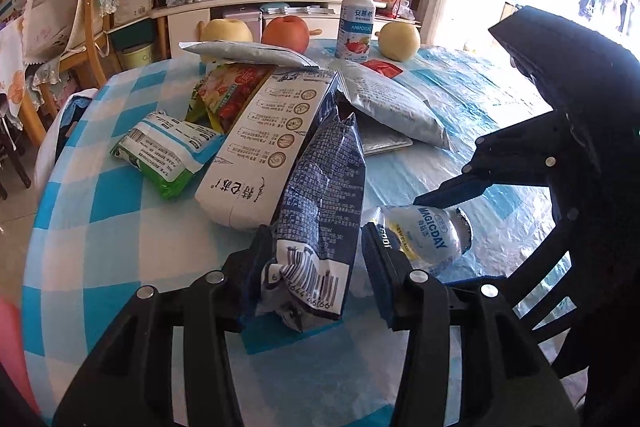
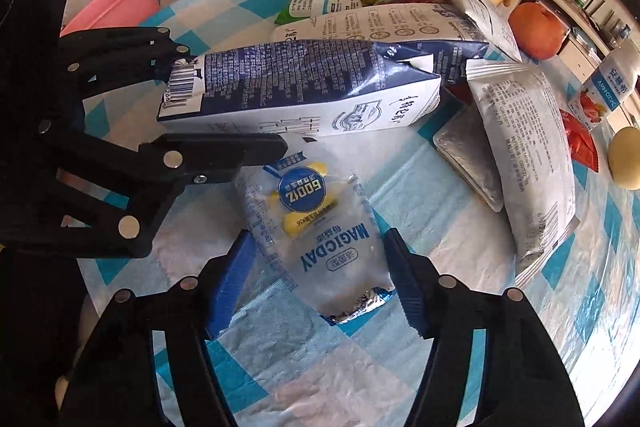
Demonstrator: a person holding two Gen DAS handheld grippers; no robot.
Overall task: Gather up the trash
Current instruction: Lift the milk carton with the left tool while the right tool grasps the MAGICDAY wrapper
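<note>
A crumpled dark-blue and white milk carton (image 1: 320,211) lies between the open fingers of my left gripper (image 1: 316,259); its barcode end is nearest the camera. It also shows in the right wrist view (image 2: 296,87), with the left gripper (image 2: 228,103) around its barcode end. A clear "MAGICDAY" pouch (image 2: 320,227) lies flat on the checked tablecloth (image 2: 400,367) between the open fingers of my right gripper (image 2: 320,267). In the left wrist view the pouch (image 1: 424,235) sits under the right gripper's fingers (image 1: 452,193).
More trash lies behind: a long white carton (image 1: 264,143), a green-white wrapper (image 1: 168,151), a red-green packet (image 1: 232,91), grey pouches (image 1: 392,103). Two pears (image 1: 400,41), an apple (image 1: 286,33) and a yogurt bottle (image 1: 356,23) stand at the far edge. A pink bin (image 2: 116,7) stands beside the table.
</note>
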